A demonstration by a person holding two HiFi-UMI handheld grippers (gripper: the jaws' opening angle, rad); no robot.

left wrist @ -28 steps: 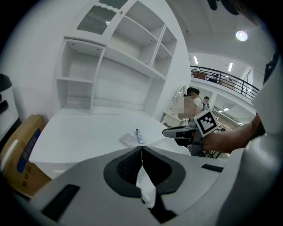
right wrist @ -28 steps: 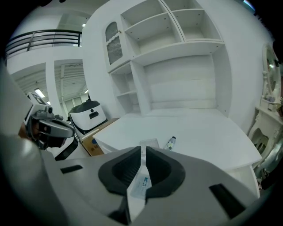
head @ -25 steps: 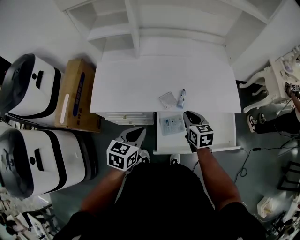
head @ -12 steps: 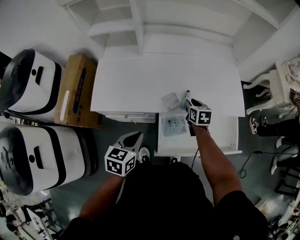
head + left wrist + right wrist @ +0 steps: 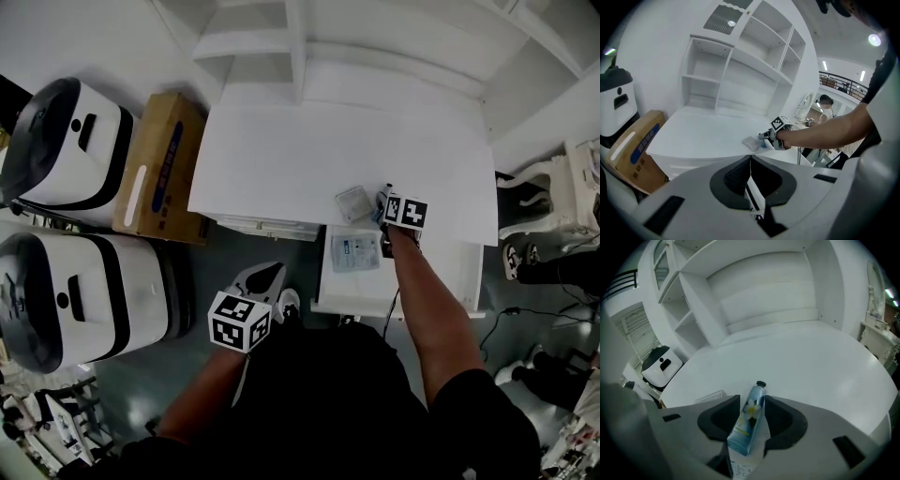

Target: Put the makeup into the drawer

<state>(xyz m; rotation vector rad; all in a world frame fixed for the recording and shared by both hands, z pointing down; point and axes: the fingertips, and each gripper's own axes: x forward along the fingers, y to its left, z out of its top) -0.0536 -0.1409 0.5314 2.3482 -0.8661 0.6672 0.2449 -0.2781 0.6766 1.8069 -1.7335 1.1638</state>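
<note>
A hand cream tube [image 5: 749, 416] is lying near the desk's [image 5: 309, 150] front edge, toward the right corner, with a clear case [image 5: 353, 201] sitting just to its left. Under that edge, an open drawer [image 5: 461, 272] is holding a flat packet [image 5: 355, 252] on its left side. A cardboard box [image 5: 159, 169] is standing beyond the desk's left edge.

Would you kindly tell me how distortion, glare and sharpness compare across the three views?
Head view: fisheye bows the edges of the desk, light is even. Left gripper view: black corners, a ceiling lamp glares upper right. Right gripper view: shelves curve strongly, yet the tube is crisp.
</note>
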